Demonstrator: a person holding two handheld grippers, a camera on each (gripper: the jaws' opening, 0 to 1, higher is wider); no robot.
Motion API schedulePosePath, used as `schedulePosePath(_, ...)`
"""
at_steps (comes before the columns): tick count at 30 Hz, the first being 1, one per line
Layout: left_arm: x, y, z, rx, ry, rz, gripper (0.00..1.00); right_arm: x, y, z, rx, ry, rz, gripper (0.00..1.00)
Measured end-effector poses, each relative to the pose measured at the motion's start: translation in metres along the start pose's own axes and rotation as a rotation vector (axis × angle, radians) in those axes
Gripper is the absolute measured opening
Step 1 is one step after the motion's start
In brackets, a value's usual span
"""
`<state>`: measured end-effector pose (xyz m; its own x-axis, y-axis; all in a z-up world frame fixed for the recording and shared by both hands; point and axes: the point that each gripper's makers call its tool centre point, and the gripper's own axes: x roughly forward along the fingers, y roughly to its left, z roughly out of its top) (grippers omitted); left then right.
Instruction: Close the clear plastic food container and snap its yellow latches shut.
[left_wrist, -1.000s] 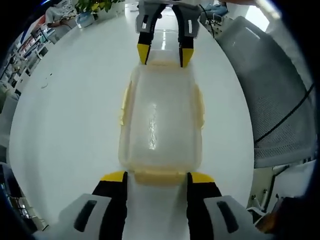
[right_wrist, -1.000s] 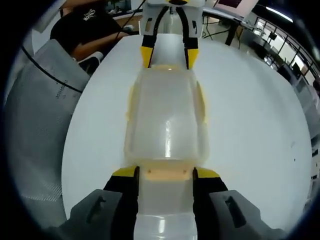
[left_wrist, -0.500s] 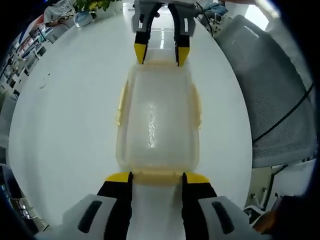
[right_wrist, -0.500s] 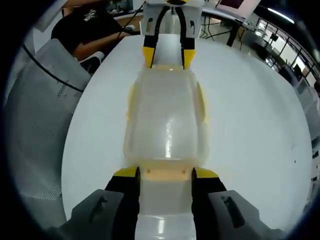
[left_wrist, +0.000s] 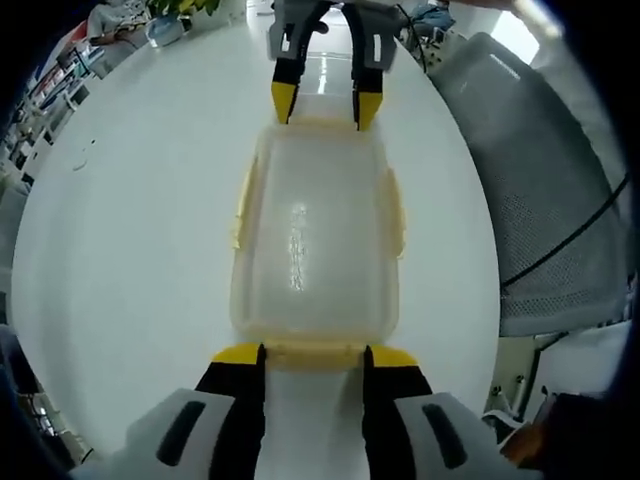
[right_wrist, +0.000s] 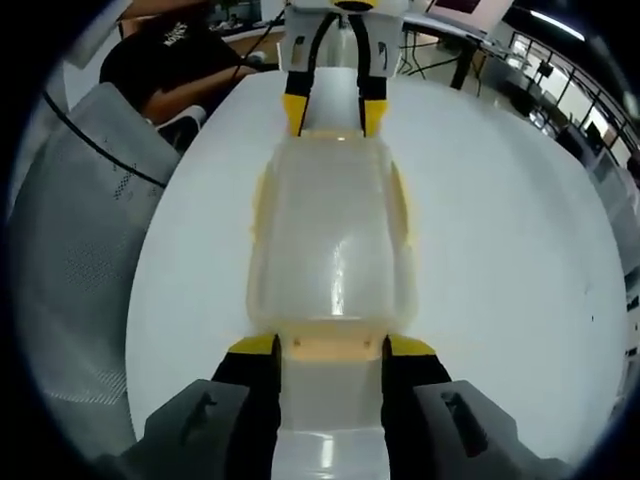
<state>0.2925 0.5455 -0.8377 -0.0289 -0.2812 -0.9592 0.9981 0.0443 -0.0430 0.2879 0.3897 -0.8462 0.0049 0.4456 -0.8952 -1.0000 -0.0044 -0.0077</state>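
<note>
You have the container (left_wrist: 315, 235) lying lengthwise between your two grippers, out in the open middle of the white table (left_wrist: 130, 230), well away from its edges. The left gripper (left_wrist: 312, 352) faces one short end and the right gripper (right_wrist: 330, 346) the opposite one; in the left gripper view the right one comes in from the far side, its yellow tips at the far short end. Each gripper stands with its jaws spread about as wide as the end latch, one tip at either side of the yellow flap (left_wrist: 312, 352) at its end; whether the tips press on it or merely sit beside it, you cannot tell from here. This face-to-face hold reads as bracing: pushing from both ends at once would keep the box from sliding while the end flaps (right_wrist: 332, 344) are worked. The container itself is a cloudy clear rectangular box with rounded corners, its lid (right_wrist: 335, 235) lying flat on top, so the closing step looks done. Pale yellow latches (left_wrist: 240, 215) run along both long sides and appear to flare outward a little, which suggests they aren't snapped down yet, though the haze of the plastic makes that hard to be sure of. A grey mesh chair (left_wrist: 545, 190) stands beside the table.
</note>
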Motion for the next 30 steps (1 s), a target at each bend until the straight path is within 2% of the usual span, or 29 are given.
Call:
schedulePosePath(18, -0.001, 0.001, 0.000, 0.002, 0.004, -0.003, 0.33, -0.002, 0.000, 0.000, -0.022, 0.001, 0.004, 0.35)
schedulePosePath(30, -0.019, 0.001, 0.005, -0.004, -0.009, 0.016, 0.33, -0.023, -0.001, 0.009, -0.036, -0.026, -0.004, 0.35)
